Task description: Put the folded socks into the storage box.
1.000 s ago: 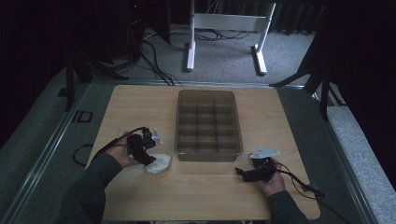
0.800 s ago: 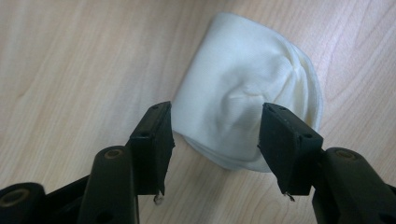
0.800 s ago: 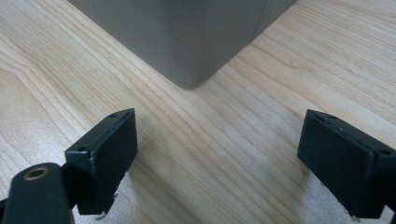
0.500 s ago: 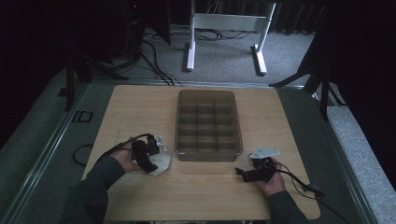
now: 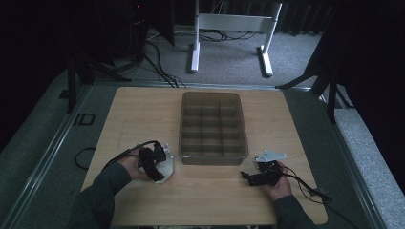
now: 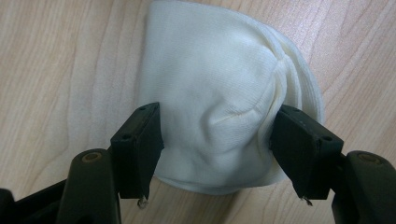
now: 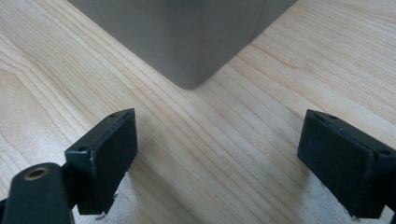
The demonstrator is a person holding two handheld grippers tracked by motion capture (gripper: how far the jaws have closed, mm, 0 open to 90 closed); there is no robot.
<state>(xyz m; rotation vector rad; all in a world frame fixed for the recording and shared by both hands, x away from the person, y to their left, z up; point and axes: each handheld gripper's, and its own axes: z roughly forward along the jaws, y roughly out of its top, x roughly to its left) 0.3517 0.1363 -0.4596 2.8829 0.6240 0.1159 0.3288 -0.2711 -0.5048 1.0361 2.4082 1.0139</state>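
Observation:
A white rolled cloth bundle (image 6: 219, 84) lies on the wooden table (image 5: 133, 114), left of the front corner of a grey divided box (image 5: 213, 159). My left gripper (image 6: 217, 140) straddles it, one jaw pressed against each side, and the fabric puckers between them. From above, the left gripper (image 5: 155, 164) sits over the bundle (image 5: 166, 171), which peeks out at its right. My right gripper (image 5: 246, 175) rests low near the box's front right corner, with the jaws wide apart and nothing between them. The right gripper (image 7: 219, 154) faces that box corner (image 7: 187, 37).
The box holds several compartments and stands at the table's middle. Cables (image 5: 305, 183) trail from both grippers toward the near edge. A metal rail (image 5: 47, 157) runs along the table's left side, and a white stand (image 5: 229, 24) is on the floor beyond.
My left gripper has moved right and forward over the white bundle and closed onto its sides. The right gripper has stayed where it was.

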